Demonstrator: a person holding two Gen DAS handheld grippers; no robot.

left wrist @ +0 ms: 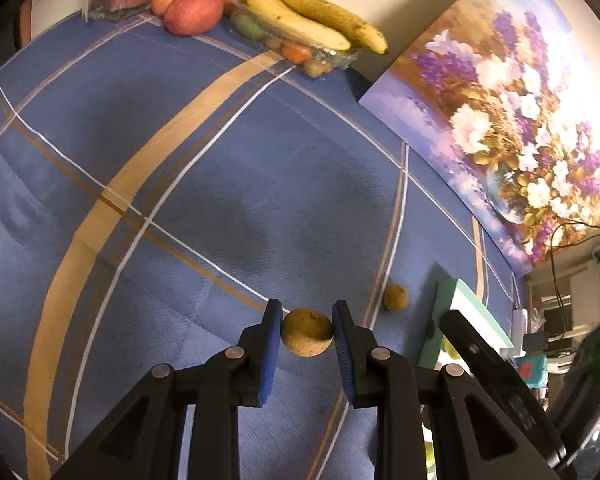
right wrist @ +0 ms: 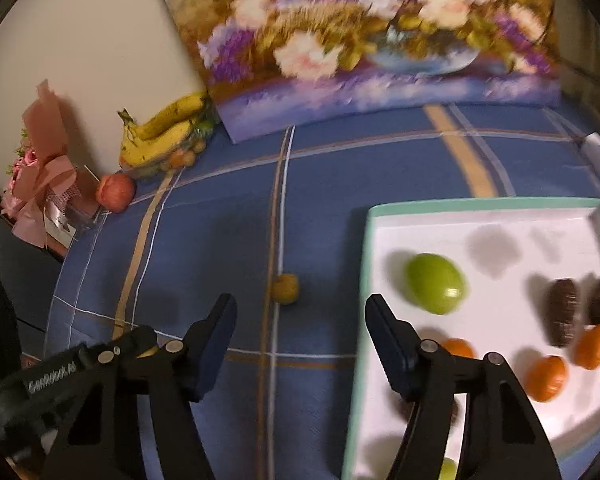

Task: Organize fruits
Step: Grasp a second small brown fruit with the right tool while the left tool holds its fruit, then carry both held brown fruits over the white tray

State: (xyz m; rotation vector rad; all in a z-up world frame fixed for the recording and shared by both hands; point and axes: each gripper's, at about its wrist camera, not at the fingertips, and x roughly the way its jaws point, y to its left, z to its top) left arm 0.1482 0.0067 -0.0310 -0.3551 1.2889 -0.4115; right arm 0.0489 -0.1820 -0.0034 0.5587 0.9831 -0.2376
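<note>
Blue pads of the left gripper [left wrist: 307, 334] pressed on both sides of a small round tan fruit [left wrist: 306, 332], which it held above the blue checked tablecloth [left wrist: 180, 184]. Just to the right of that grip a second small tan fruit [left wrist: 395, 297] lay loose on the cloth, near the mint-green rim of a white tray [left wrist: 466, 302].

In the right wrist view, the right gripper [right wrist: 302, 346] stood with its jaws apart and nothing between them, over the cloth at the tray's [right wrist: 480, 202] left edge. The loose tan fruit [right wrist: 285, 288] lay on the cloth just beyond its fingertips. Inside the tray, a green fruit [right wrist: 436, 283] sat near the left wall, two dark brown pieces [right wrist: 565, 312] lay further right, and several orange fruits [right wrist: 546, 378] were nearer the camera; this view was blurred, so finer detail could not be told.

At the far side of the table, bananas [left wrist: 312, 12] rested on a clear container [left wrist: 300, 50] of small fruits, with red apples [left wrist: 194, 12] to their left. A flower painting [left wrist: 512, 120] leaned against the wall to the right, and a pink-wrapped bouquet [right wrist: 44, 168] stood at the far left corner.
</note>
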